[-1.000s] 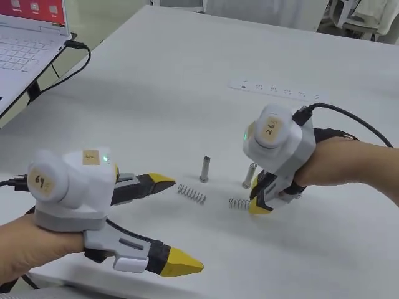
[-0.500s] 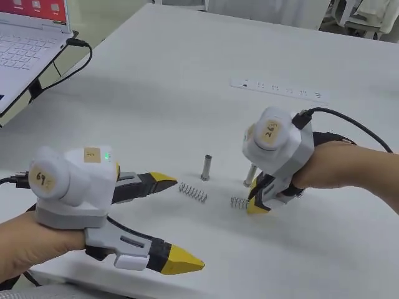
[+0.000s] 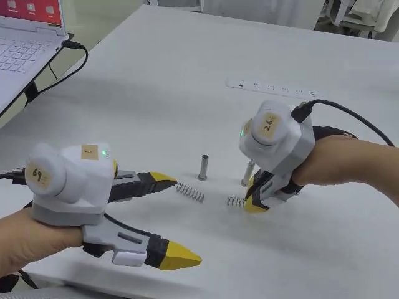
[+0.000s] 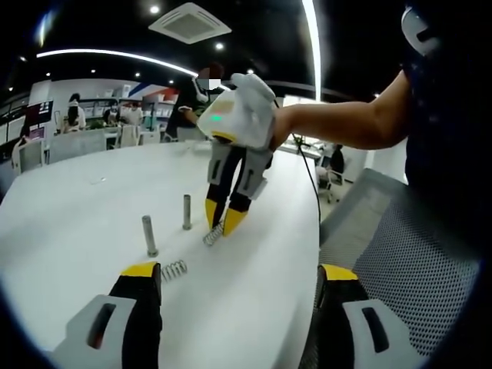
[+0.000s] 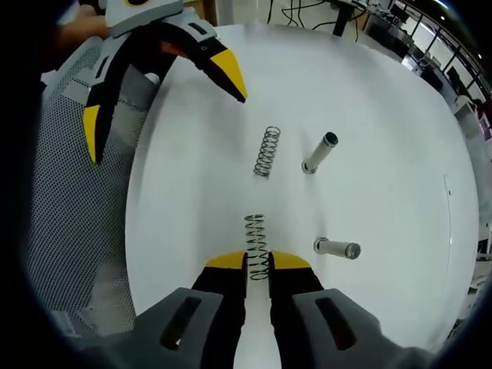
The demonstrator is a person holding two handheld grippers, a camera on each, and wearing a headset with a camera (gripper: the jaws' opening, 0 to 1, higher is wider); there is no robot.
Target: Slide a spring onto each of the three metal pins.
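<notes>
Hovering nearest the person, the left gripper (image 3: 174, 218) is holding its jaws wide apart with nothing between them, tips aimed at the work. I judge it is being kept ready there, within easy reach of the loose spring (image 3: 190, 192), which is lying on its side on the table (image 3: 156, 93) just beyond the upper jaw tip.

A little farther off, the right gripper (image 5: 257, 261) is pointing steeply down at the tabletop. Its jaws are drawn together on one end of the gripped spring (image 5: 255, 231), and the rest of the coil is lying flat on the surface. Pinching the end is leaving most of the coil free, which I judge suits lifting it and threading the open end over a pin.

Just behind, the right-hand pin (image 3: 249, 174) is standing upright, partly hidden by the gripper body. The left-hand pin (image 3: 203, 168) is standing upright near it, in the clear. Both are looking bare, so the task is seeming barely begun.

Nothing is acting as a container: springs and pins are resting directly on the bare top.

Farther back a power strip (image 3: 274, 88) is lying flat. At the far left a laptop (image 3: 25, 31) is sitting open, its cable (image 3: 62, 68) trailing across the table.
</notes>
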